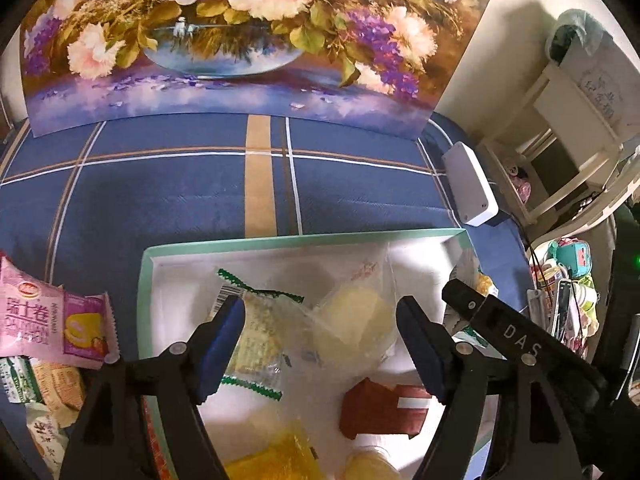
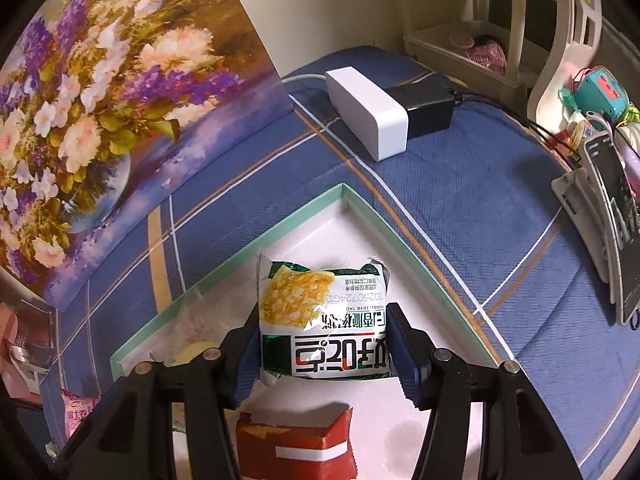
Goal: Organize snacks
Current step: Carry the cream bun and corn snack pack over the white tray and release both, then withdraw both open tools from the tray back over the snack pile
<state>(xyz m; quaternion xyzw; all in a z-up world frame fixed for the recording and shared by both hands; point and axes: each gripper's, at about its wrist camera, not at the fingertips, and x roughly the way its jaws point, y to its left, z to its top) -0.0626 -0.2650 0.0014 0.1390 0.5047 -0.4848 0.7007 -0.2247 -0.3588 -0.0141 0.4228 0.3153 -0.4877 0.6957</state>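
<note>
Holding the green-and-white snack packet pinched between its jaws, my right gripper hung over the tray, the packet's long axis running forward toward the far corner. My left gripper hovered wide open and empty above the clear-wrapped snacks already inside.

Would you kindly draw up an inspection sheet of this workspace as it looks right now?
Surface: blue plaid tablecloth.
Job's things: white box with mint-green rim holding clear-wrapped snacks and a red packet; pink Swiss roll pack lies outside it.
Clutter: white power box, phone on a stand.
Grippers: left gripper open over the box; right gripper shut on a green-and-white snack pack.
Cables: black cable beside the black adapter.
Surroundings: floral painting, white shelf.
</note>
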